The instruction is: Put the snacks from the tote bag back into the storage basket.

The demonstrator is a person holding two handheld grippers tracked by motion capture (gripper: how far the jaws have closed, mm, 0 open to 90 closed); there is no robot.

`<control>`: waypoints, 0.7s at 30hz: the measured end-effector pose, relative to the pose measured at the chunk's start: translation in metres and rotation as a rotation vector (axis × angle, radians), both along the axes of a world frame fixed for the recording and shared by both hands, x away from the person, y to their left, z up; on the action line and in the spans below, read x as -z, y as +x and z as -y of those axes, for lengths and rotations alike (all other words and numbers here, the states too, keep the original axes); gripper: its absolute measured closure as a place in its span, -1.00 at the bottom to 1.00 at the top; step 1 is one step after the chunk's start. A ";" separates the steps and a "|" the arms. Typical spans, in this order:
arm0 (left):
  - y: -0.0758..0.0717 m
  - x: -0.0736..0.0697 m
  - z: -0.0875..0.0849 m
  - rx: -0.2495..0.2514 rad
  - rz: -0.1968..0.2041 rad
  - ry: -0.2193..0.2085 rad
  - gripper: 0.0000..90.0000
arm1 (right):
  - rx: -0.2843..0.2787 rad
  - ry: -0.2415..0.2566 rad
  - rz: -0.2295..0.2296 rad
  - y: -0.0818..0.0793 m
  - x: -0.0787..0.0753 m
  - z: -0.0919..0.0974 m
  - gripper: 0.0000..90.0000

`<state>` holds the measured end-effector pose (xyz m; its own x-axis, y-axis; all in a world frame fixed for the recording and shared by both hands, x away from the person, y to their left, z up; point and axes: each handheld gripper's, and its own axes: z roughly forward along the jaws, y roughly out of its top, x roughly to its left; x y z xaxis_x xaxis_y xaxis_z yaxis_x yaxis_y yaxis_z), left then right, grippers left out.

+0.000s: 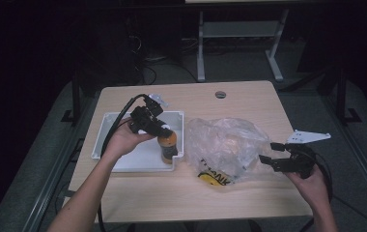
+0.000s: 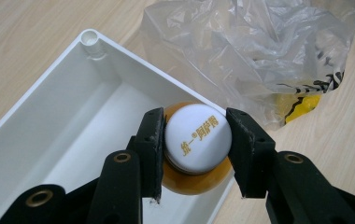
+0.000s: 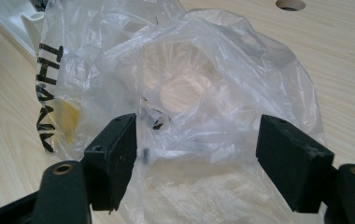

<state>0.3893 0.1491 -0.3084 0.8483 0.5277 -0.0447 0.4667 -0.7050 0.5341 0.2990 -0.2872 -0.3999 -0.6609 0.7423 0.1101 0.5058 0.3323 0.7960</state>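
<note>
An orange bottle (image 1: 168, 147) with a white cap (image 2: 197, 138) stands upright in the right front corner of a white tray (image 1: 121, 159). My left gripper (image 2: 195, 144) comes down from above, shut on the bottle's cap, a jaw on each side. A crumpled clear plastic bag (image 1: 225, 145) with black lettering and a yellow patch lies on the table right of the tray. My right gripper (image 3: 195, 156) is open at the bag's right edge (image 1: 268, 154), with the thin plastic (image 3: 203, 98) lying between and beyond its jaws.
The wooden table (image 1: 191, 193) has a round cable hole (image 1: 220, 94) near its far edge. Bare tabletop runs along the front. The tray's left part (image 2: 73, 126) holds nothing. Beyond the table stand dark floor and a white desk frame (image 1: 239, 29).
</note>
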 end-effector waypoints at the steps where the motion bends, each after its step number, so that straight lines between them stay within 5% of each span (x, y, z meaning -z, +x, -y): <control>1: 0.000 0.000 0.000 0.001 -0.001 -0.001 0.31 | 0.000 0.000 0.000 0.000 0.000 0.000 -0.36; 21: 0.001 0.002 -0.003 0.029 -0.024 -0.020 0.31 | 0.001 0.003 -0.005 0.000 0.001 0.000 -0.36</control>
